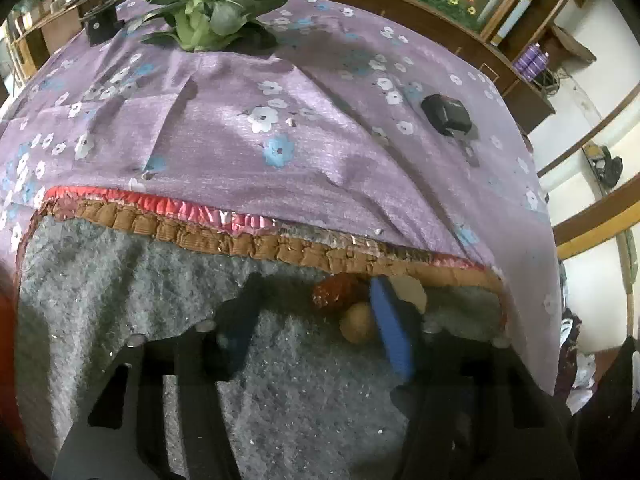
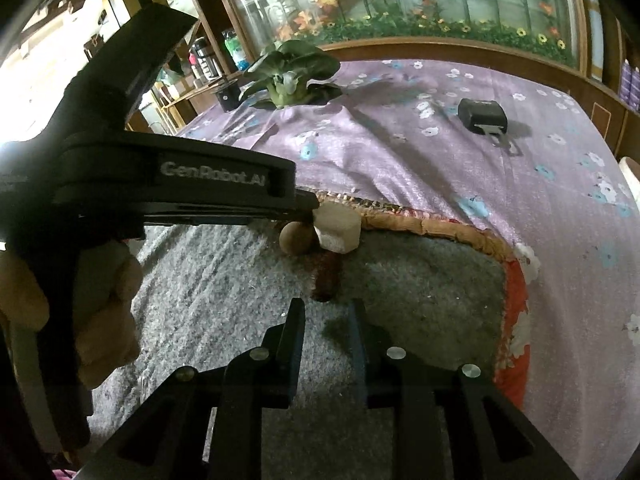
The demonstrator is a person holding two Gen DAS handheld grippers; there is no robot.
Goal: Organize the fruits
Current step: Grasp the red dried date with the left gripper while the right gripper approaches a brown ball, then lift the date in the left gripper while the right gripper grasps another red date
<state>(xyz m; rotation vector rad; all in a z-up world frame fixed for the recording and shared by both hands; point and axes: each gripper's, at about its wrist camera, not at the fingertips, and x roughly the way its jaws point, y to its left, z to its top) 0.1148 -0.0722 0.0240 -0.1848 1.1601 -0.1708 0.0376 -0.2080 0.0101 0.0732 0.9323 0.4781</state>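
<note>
While a purple floral cloth (image 2: 440,168) covers most of the bed, a grey mat (image 2: 240,280) with a frayed brown-and-red border (image 1: 224,236) lies over it at 6 o'clock in both views. On the cloth, a leafy green (image 2: 292,72) sits at 12 o'clock, a black case (image 2: 482,114) at 2 o'clock, and a small black spool (image 2: 228,96) at 11 o'clock just beside the leafy green. Near the mat's far edge three small items touch one another: a pale chunk (image 2: 336,228), a round brown fruit (image 2: 296,238) just left of it, and a dark red date (image 2: 326,276) nearer the right wrist camera. The left gripper (image 1: 316,320) is spread wide around this cluster without gripping anything. The right gripper (image 2: 326,344) hangs released, its tips just short of the date.
</note>
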